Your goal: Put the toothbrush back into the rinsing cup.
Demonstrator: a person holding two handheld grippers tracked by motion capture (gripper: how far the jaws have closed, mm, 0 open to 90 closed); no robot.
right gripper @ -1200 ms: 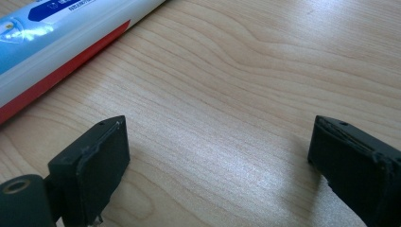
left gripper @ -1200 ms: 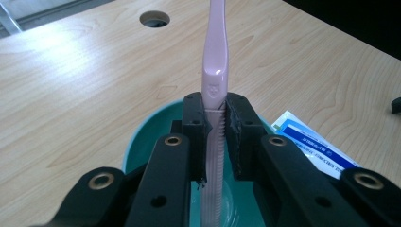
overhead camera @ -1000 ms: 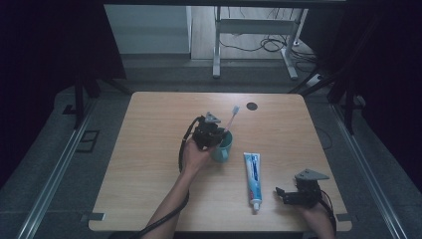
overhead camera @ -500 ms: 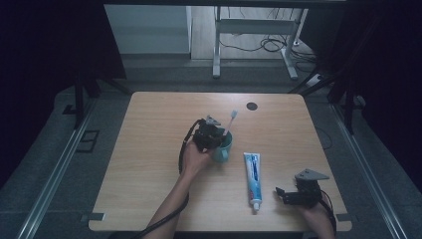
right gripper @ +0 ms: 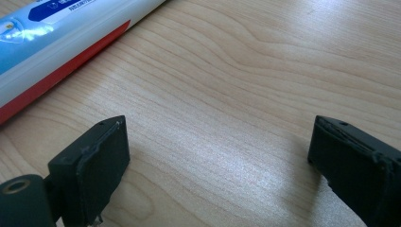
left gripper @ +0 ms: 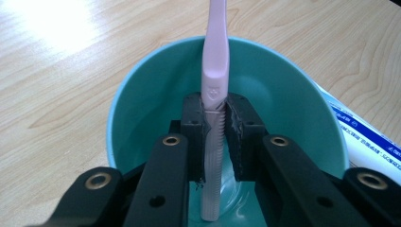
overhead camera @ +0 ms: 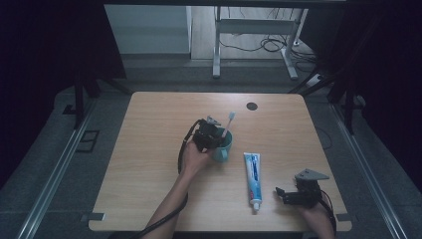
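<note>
Worktop (overhead camera: 149, 149): pale wood, mostly bare. Cup (overhead camera: 223, 147) sits mid-worktop, teal; paste tube (overhead camera: 252, 174) lies flat just right of it, apart, cap toward you.

Your left gripper (left gripper: 215, 123) is down inside the cup (left gripper: 142, 94), jaws nearly closed and pinching the pink brush (left gripper: 215, 71) on its ribbed grip. Brush stands about upright, head above the rim, its butt at or near the cup floor, I can't tell which.

Your right gripper (right gripper: 217, 156) rests low over bare wood near the tube (right gripper: 56, 42), jaws wide, holding nothing.

My read: you're seating the brush in the cup. Keep the handle vertical, let the butt settle on the floor, then open just enough to clear. Pull straight up so the jaws don't snag the rim or tip the cup.
</note>
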